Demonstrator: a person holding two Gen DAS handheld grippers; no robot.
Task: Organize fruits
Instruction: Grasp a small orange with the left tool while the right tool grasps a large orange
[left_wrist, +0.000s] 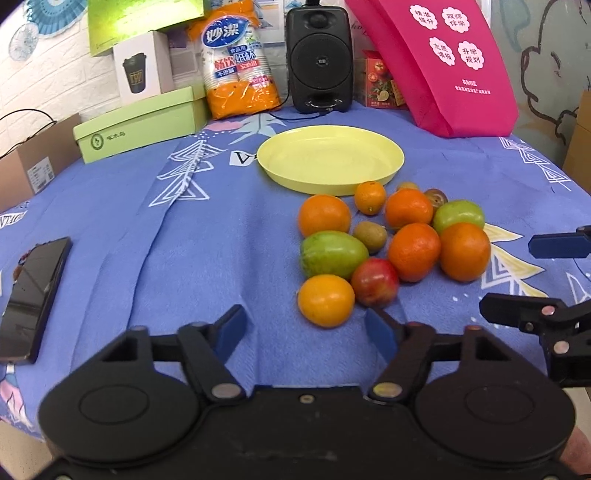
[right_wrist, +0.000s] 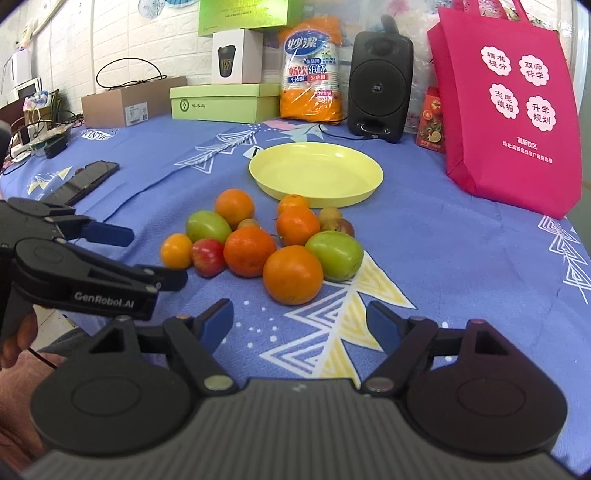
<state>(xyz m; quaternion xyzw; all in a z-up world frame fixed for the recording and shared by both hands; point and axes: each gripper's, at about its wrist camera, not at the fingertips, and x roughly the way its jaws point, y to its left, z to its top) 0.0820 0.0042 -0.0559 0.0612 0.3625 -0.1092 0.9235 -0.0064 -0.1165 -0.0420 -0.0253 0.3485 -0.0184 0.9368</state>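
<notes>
A shallow round pale-yellow plastic plate (right_wrist: 316, 173) sits upright and empty on the blue patterned cloth. Just in front of it lies a tight cluster of loose fruit, most pieces touching a neighbour. A large round orange (right_wrist: 293, 275) lies nearest, with a glossy green fruit (right_wrist: 335, 255) touching its right side and another orange (right_wrist: 250, 251) at its left. Further left are a small red-and-yellow apple-like fruit (right_wrist: 208, 256) and a small yellow-orange citrus (right_wrist: 176, 251) at the cluster's edge. Behind them lie a second green fruit (right_wrist: 207, 226), more oranges (right_wrist: 234, 207), a brown kiwi (left_wrist: 370, 234) and a small dark reddish fruit (right_wrist: 342, 227); the smallest orange (right_wrist: 293, 202) lies just beside the plate's rim
</notes>
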